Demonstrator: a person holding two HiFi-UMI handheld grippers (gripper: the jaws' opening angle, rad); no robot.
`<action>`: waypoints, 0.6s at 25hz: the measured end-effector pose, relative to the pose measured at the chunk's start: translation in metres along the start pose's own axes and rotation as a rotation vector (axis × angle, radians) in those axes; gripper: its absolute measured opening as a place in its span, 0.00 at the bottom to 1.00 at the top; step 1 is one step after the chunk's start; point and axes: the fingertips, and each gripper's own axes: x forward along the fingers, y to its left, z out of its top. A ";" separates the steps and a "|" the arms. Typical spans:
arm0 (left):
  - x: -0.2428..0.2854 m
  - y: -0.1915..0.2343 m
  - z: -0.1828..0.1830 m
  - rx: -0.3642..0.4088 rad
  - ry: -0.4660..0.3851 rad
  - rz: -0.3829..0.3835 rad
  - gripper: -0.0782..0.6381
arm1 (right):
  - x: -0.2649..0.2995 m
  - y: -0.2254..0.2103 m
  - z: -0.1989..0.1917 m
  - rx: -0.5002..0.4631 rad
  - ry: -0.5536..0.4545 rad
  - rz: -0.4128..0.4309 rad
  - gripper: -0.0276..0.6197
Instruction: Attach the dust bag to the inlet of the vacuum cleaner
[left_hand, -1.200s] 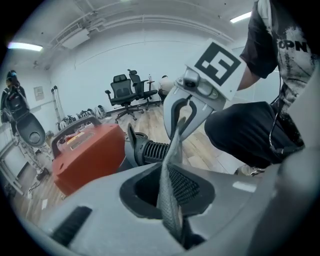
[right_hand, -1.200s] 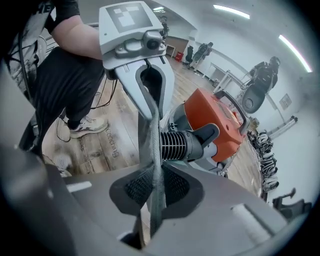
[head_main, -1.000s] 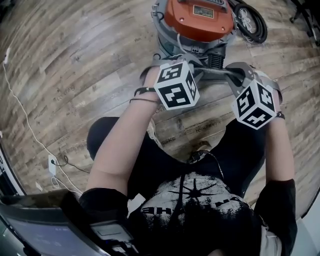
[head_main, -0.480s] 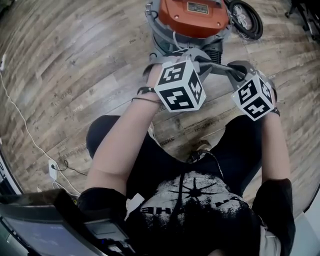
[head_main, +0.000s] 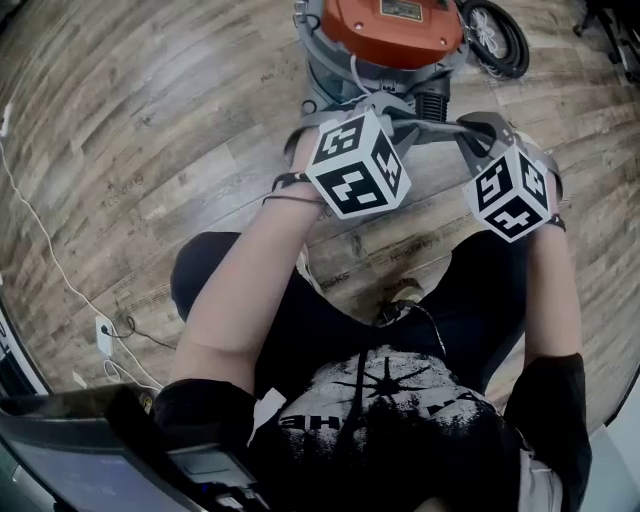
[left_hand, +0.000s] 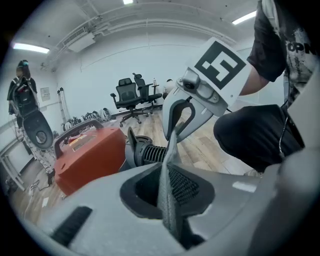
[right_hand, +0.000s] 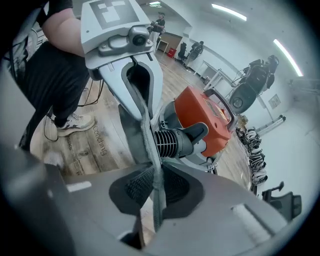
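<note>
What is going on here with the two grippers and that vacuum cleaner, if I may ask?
A person holds a gripper in each hand in front of the orange-topped vacuum cleaner on the wooden floor. The left gripper and the right gripper are both shut on the grey dust bag, which is stretched between them. The bag hangs close to the ribbed black inlet but does not appear to be fitted onto it yet.

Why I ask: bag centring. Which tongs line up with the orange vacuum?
The left tongs: in the head view their marker cube lies straight below the orange vacuum, while the right tongs' cube lies beyond its right edge.
</note>
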 end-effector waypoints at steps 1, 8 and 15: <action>0.001 0.001 -0.002 -0.001 0.010 0.001 0.15 | -0.002 0.000 0.002 -0.008 -0.003 0.000 0.10; 0.010 0.011 -0.027 -0.031 0.113 0.020 0.15 | -0.016 -0.002 0.025 -0.073 -0.032 -0.021 0.09; 0.008 0.010 0.008 0.031 0.007 0.038 0.15 | -0.002 -0.012 -0.008 0.088 -0.031 -0.016 0.10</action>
